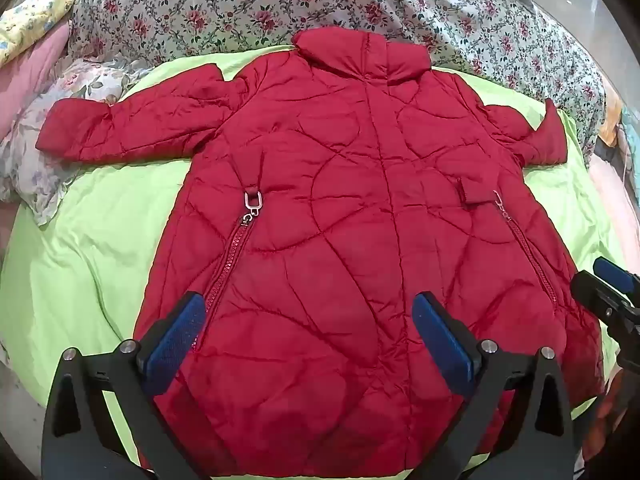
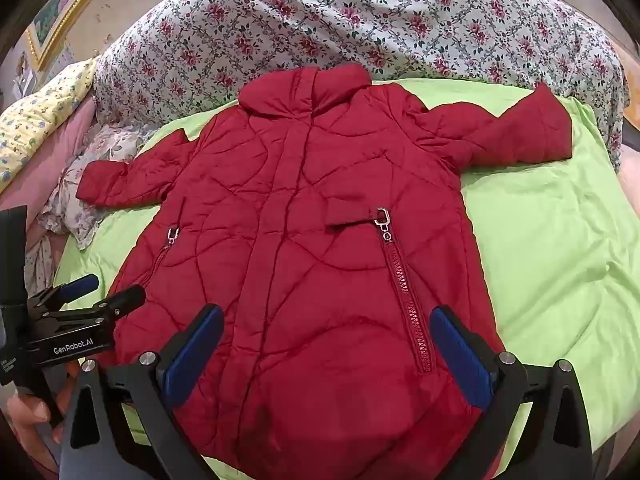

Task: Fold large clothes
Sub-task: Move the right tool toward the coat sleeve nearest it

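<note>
A bed (image 1: 92, 240) under a green sheet carries my red coat (image 1: 340, 220), spread flat, sleeves out. My left gripper (image 1: 308, 344) and right gripper (image 2: 326, 354) hover wide open, empty, over its hem. Puffy, soft, likely slippery: I'd pinch a sleeve cuff (image 2: 536, 132).

Red quilted puffer coat (image 1: 340, 208) lies flat on the lime-green bedsheet (image 1: 100, 248), collar away from the cameras, sleeves out to both sides — floral-print duvet (image 1: 280, 4) bunched behind it, a pale flowered pillow (image 1: 48, 152) at the left sleeve.
</note>
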